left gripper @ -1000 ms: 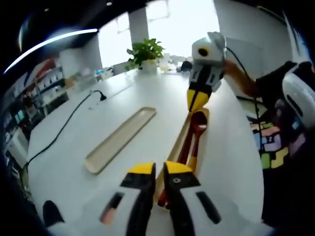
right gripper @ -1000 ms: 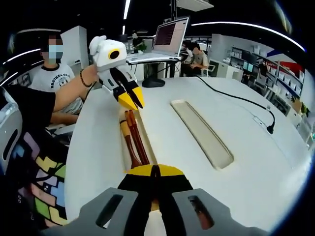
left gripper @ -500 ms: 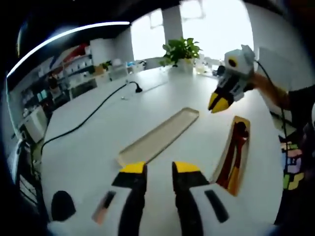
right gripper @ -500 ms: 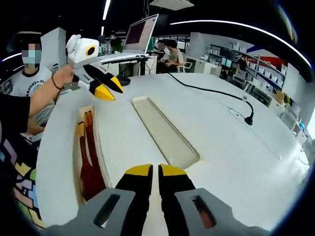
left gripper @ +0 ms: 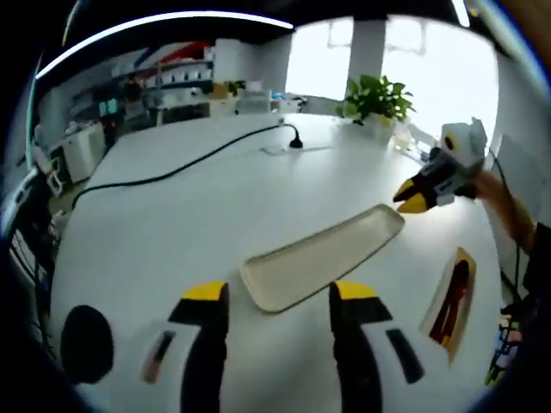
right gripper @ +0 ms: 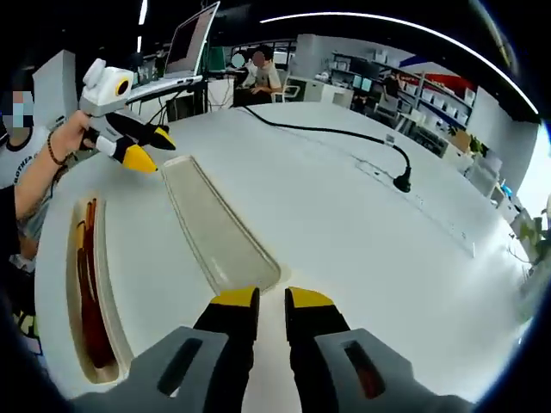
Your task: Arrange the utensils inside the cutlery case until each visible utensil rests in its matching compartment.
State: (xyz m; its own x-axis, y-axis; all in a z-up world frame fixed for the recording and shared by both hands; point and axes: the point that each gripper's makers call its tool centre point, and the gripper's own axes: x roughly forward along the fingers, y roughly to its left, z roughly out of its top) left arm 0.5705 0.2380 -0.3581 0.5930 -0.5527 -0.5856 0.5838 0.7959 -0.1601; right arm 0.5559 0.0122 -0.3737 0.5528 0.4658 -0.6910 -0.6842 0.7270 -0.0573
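Both tongs, left (left gripper: 280,301) and right (right gripper: 273,301), hang open and empty above a white tabletop (left gripper: 181,215), flanking the empty lid (left gripper: 323,256); utensils (right gripper: 89,292) rest in the case (right gripper: 105,284).

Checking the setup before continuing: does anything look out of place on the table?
Nothing is spilled or damaged. The long lid lies apart from the cutlery case, which holds the dark red utensils unevenly but inside.
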